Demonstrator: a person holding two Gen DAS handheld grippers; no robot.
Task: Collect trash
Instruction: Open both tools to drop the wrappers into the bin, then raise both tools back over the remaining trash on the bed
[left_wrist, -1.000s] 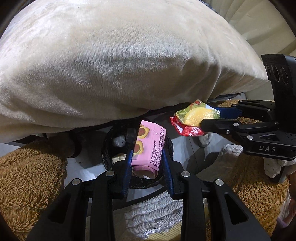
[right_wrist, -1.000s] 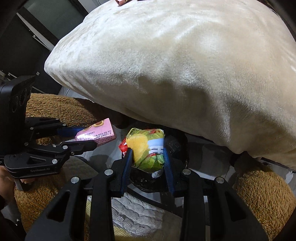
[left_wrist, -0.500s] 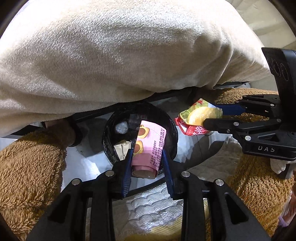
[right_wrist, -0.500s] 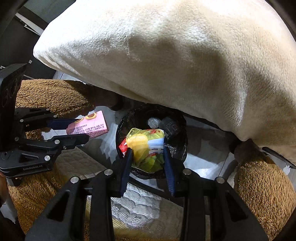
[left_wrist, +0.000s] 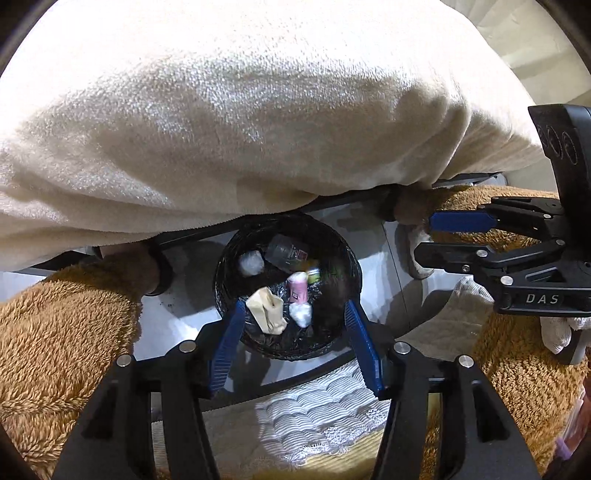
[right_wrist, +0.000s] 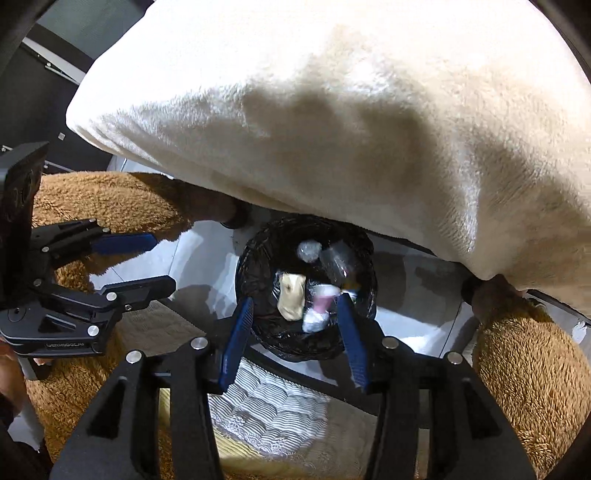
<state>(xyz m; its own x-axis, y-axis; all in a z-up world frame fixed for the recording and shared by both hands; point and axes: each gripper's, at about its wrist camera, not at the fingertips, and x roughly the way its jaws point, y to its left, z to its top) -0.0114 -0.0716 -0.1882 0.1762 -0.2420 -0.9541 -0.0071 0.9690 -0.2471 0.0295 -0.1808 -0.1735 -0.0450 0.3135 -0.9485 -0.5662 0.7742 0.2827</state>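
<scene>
both grippers point steeply down over a round bin lined with a black bag (left_wrist: 334, 254), which stands on a pale floor between two brown fleece legs, under the overhang of a big cream blanket (left_wrist: 258, 110).

the left gripper (left_wrist: 293, 341) hangs right above the near rim of the bin. its jaws are opening, the blue pads a moderate way apart, and nothing sits between them; the bin's contents show through the gap. the right gripper (right_wrist: 293, 334) hangs over the same bin, its jaws opening too, a little narrower than the left's, with nothing gripped between the pads. in the left wrist view the right gripper reaches in from the right edge with its blue pads parted and bare; in the right wrist view the left gripper reaches in from the left edge the same way.

the trash lies inside the bin. a pink packet (left_wrist: 297, 287) sits near the middle, blurred. just beside it to the left is a crumpled beige carton (left_wrist: 266, 309), and just near of the pink packet a white wad of paper (left_wrist: 301, 314). a second white wad (left_wrist: 251, 262) lies at the far left of the bin, and a clear plastic bottle (left_wrist: 284, 253) at the far side. a blurred yellow-green scrap (left_wrist: 314, 271) shows to the right of the pink packet; i cannot tell what it is.

near the grippers, below the bin, lies a white quilted mattress edge (left_wrist: 317, 417) with lace trim. a white-gloved hand (left_wrist: 561, 328) holds the right gripper's handle at the right edge of the left wrist view.
</scene>
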